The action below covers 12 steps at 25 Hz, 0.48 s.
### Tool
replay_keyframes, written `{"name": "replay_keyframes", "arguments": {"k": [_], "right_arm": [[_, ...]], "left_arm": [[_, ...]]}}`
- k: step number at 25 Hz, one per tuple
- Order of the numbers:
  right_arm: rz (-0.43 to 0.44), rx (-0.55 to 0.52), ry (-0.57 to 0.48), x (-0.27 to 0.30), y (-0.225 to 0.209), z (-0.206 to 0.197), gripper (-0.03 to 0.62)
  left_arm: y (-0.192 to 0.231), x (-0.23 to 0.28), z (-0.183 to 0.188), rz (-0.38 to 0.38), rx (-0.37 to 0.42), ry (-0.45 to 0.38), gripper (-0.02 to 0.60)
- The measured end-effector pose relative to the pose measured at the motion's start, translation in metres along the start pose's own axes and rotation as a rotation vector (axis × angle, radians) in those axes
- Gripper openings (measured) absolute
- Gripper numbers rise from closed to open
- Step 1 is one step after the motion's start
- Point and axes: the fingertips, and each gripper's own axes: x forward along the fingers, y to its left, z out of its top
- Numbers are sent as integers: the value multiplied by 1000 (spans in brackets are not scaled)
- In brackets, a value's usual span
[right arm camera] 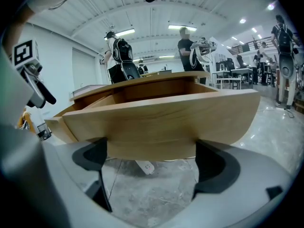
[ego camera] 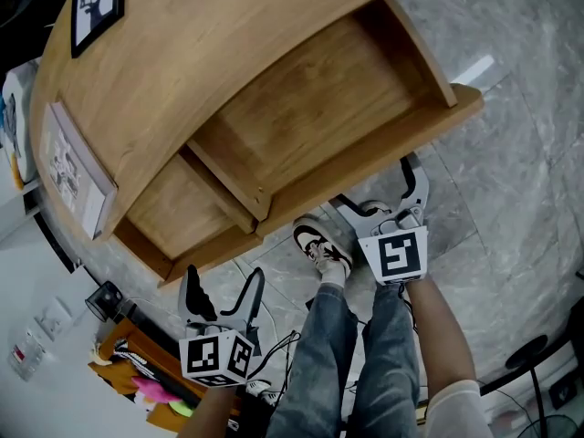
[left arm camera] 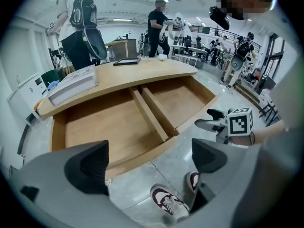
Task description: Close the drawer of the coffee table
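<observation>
The wooden coffee table has its wide drawer pulled far out, showing two bare compartments split by a divider. The drawer's curved front panel fills the right gripper view, just ahead of my right gripper, which is open with the panel's lower edge between its pads; whether they touch it I cannot tell. In the head view the right gripper sits just below the front panel. My left gripper hangs open and holds nothing, a little in front of the drawer's left end.
A framed picture and a white book lie on the tabletop. The person's shoe stands on the grey floor between the grippers. A white power strip lies under the drawer. Clutter sits lower left. People stand behind the table.
</observation>
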Motion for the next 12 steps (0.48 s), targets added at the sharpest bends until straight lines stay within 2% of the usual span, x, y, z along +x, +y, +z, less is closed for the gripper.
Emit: {"name": "replay_keyframes", "arguments": {"k": [12], "right_arm": [[-13,16,-31,-5,0,12,580]], "left_arm": [[10,-3,-6,10,-31,-5,540]]}}
